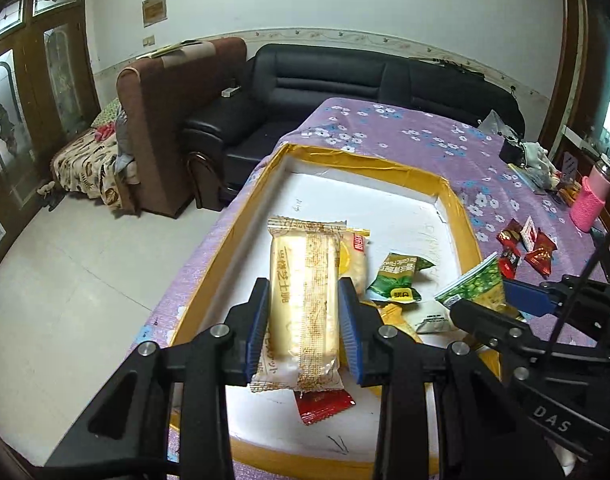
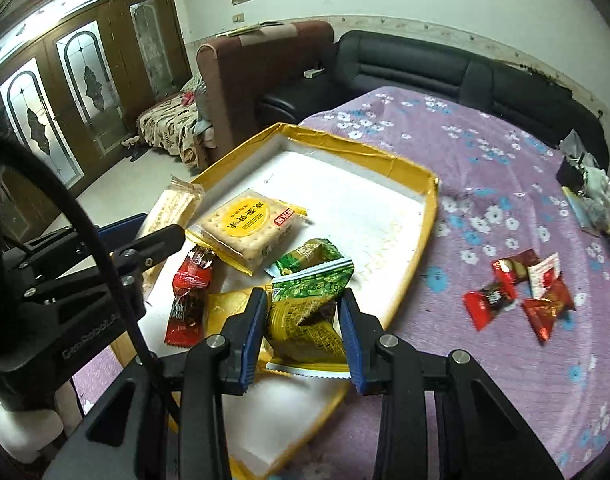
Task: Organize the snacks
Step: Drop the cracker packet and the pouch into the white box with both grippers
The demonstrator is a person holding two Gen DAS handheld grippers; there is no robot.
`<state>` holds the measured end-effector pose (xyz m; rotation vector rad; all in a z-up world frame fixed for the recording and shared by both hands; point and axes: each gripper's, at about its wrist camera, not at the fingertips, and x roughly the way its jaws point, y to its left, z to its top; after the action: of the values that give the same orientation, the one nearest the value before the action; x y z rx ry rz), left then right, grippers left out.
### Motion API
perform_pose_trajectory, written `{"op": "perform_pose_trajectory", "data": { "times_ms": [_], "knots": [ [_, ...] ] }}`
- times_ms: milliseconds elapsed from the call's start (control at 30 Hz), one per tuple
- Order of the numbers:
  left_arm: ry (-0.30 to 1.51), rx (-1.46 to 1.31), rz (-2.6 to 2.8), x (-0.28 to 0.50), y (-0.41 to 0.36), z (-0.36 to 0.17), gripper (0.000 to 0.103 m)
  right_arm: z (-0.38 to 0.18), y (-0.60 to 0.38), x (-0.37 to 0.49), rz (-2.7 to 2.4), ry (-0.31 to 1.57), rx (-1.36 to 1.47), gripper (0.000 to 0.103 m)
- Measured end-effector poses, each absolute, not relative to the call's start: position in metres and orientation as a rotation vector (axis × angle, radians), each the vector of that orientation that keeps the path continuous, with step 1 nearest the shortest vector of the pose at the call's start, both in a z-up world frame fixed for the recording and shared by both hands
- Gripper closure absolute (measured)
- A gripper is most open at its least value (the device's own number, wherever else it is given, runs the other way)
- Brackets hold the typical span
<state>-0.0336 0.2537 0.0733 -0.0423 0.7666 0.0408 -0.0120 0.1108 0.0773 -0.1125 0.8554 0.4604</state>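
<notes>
We see tablecloth purple, scattered white and blue blossoms. We note tray white inside, yellow-taped rim. Long biscuit pack pale cream, speckled golden band down middle. Square cracker pack yellow, round yellow label, small red tag. Green wrappers leafy green with yellow. Candy wrappers on cloth red, one partly white. Gripper pads blue on black frames. Sofa black; armchair brown. Cup sleeve pink. We see bedspread cream, brown leaf print.
</notes>
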Motion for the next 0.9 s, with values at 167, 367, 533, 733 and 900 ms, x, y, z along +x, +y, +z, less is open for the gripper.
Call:
{"op": "perform_pose_trajectory", "data": {
  "times_ms": [167, 367, 533, 733, 900],
  "knots": [
    [0.769, -0.047, 0.045, -0.033, 0.257, 0.073, 0.063, 0.072, 0.116, -0.005, 0.458, 0.869, -0.111, 0.067],
    [0.743, -0.042, 0.054, -0.037, 0.254, 0.082, 0.039, 0.072, 0.112, -0.004, 0.452, 0.870, -0.082, 0.067],
    [0.718, -0.035, 0.061, -0.044, 0.249, 0.091, 0.030, 0.081, 0.110, -0.011, 0.451, 0.841, -0.088, 0.067],
    [0.687, -0.014, 0.083, -0.055, 0.240, 0.105, 0.016, 0.094, 0.093, -0.019, 0.438, 0.804, -0.057, 0.067],
    [0.643, 0.039, 0.128, -0.070, 0.221, 0.122, 0.003, 0.107, 0.059, -0.027, 0.394, 0.768, -0.002, 0.067]
  ]
}}
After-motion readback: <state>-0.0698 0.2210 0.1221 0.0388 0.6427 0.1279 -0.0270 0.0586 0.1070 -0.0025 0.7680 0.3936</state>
